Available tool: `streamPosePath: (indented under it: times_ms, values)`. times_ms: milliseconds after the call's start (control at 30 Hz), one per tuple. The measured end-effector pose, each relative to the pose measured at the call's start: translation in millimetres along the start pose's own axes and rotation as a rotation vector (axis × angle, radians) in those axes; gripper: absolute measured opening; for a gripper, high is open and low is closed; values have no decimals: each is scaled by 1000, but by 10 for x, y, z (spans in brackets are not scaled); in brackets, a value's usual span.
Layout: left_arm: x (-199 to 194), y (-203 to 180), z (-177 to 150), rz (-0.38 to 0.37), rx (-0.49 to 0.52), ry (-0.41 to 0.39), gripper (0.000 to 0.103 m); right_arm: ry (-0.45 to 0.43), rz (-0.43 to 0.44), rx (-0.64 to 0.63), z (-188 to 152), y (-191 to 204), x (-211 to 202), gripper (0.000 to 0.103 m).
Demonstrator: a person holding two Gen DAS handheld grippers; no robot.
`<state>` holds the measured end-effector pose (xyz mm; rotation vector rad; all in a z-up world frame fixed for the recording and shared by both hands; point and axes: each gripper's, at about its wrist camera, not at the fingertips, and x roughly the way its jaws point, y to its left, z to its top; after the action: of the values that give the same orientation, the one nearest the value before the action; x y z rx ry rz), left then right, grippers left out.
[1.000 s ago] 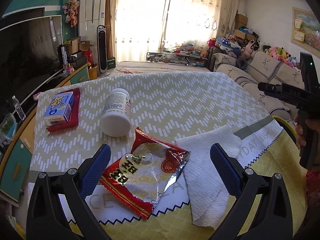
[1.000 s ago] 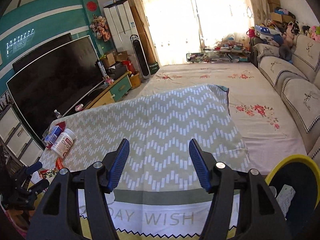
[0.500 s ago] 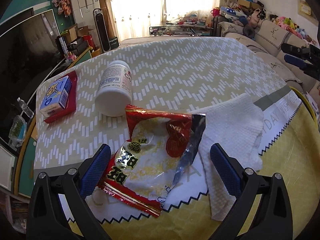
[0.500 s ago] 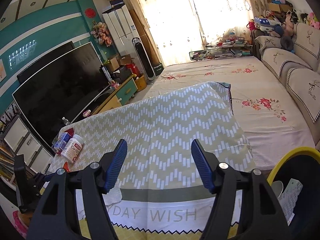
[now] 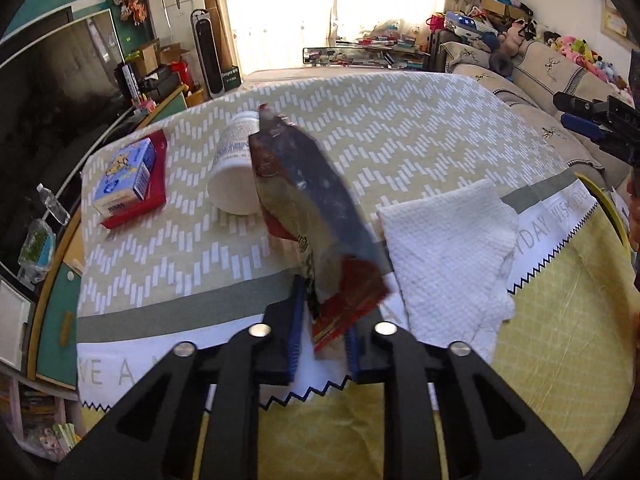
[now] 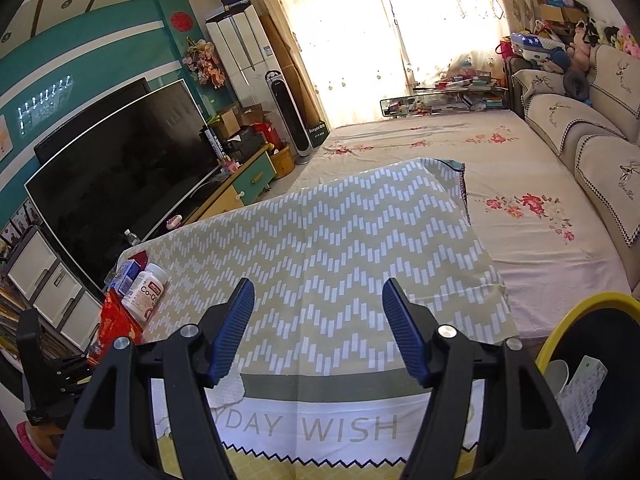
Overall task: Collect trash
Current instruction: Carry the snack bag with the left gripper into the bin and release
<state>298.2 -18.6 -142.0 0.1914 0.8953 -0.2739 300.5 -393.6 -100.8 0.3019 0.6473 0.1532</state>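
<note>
A red and silver snack wrapper (image 5: 304, 184) stands tilted up off the table, its lower edge pinched between the blue pads of my left gripper (image 5: 326, 314), whose jaws are closing on it. From the right wrist view the wrapper (image 6: 116, 324) shows at the far left. A white paper towel (image 5: 448, 248) lies flat just right of it. My right gripper (image 6: 318, 320) is open over the zigzag cloth, nothing between its fingers. A black bin with a yellow rim (image 6: 568, 320) sits at the lower right.
A white supplement bottle (image 5: 232, 176) lies on its side behind the wrapper. A blue box (image 5: 124, 176) rests on a red packet at the table's left. A large TV (image 6: 120, 168) and cabinet run along the left; a sofa (image 6: 600, 168) is right.
The left jaws went from wide open around the flat wrapper to closed on its near edge, and the wrapper now stands up. The right gripper has hardly moved.
</note>
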Motion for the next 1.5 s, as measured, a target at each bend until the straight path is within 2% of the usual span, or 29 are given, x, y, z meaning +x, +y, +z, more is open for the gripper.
streamPosePath:
  times_ms: [167, 500, 767, 900, 1033, 1300, 1367, 1500]
  values:
    - [-153, -74, 2, 24, 22, -47, 4, 6, -7, -7, -9, 15, 26, 63]
    - [-542, -313, 116, 26, 57, -117, 2, -18, -29, -15, 4, 14, -26, 63]
    - [-732, -831, 257, -49, 93, -140, 2, -95, -91, 1, 115, -104, -279, 63]
    - [-769, -1190, 372, -115, 142, -140, 2, -153, -107, 19, 132, -284, -711, 63]
    - [-700, -1684, 521, -191, 228, -125, 2, -200, -235, 14, -23, -637, -1233, 64]
    - [-406, -3029, 745, -363, 442, -84, 2, -179, -566, 123, -639, -1633, -1985, 65]
    - [-344, -3380, 773, -394, 495, -60, 2, -168, -621, 158, -782, -1880, -2119, 65]
    - [-158, -4056, 807, -450, 588, 13, 3, -184, -670, 230, -952, -2271, -2400, 66]
